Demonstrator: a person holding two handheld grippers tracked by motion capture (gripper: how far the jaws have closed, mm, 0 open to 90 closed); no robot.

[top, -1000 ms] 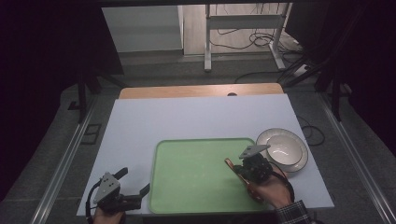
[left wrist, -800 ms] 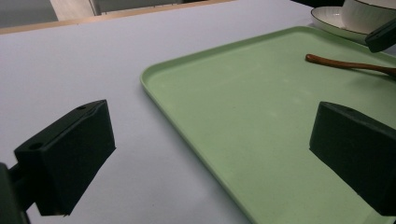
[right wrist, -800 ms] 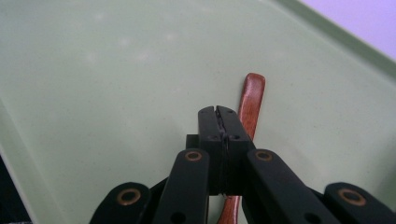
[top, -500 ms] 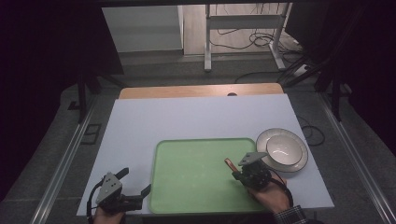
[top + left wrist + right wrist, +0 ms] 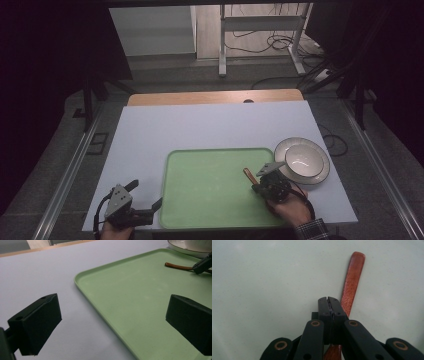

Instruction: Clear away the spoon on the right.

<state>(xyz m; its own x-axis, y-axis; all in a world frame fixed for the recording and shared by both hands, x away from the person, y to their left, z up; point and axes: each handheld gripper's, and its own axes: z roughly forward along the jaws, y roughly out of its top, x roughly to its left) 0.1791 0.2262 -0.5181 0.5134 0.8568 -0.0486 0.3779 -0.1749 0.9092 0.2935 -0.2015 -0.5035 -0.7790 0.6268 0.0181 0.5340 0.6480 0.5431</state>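
From the high view, my right claw (image 5: pixel 256 183) was down on the green tray (image 5: pixel 210 192), near its right edge, with the wooden spoon's (image 5: pixel 248 174) handle end poking out toward the far-left of it, while the white bowl (image 5: pixel 303 158) sat in its plate (image 5: pixel 324 170) just off the tray on the white desk (image 5: pixel 200 125). My left claw (image 5: pixel 145 200) waited at the tray's near-left corner, holding nothing. In the left gripper view, my own two black pads stood wide apart, one over the desk (image 5: pixel 50 277) and one over the tray (image 5: pixel 140 290), with nothing between them; across the tray the spoon (image 5: pixel 178 266) lay flat on the green surface and the tip of my other claw (image 5: pixel 202 265) met it, the plate (image 5: pixel 182 248) just behind. In the right gripper view, my claw (image 5: pixel 329 303) was pinched fully together, the reddish spoon (image 5: pixel 352 280) running under and past its right side on the tray (image 5: pixel 262 277); I could not tell for certain whether the pads nipped the handle or merely rested against it. I judged the job barely past its start: the spoon was on the tray, the bowl was empty, and getting the spoon and crockery together was all left to do.
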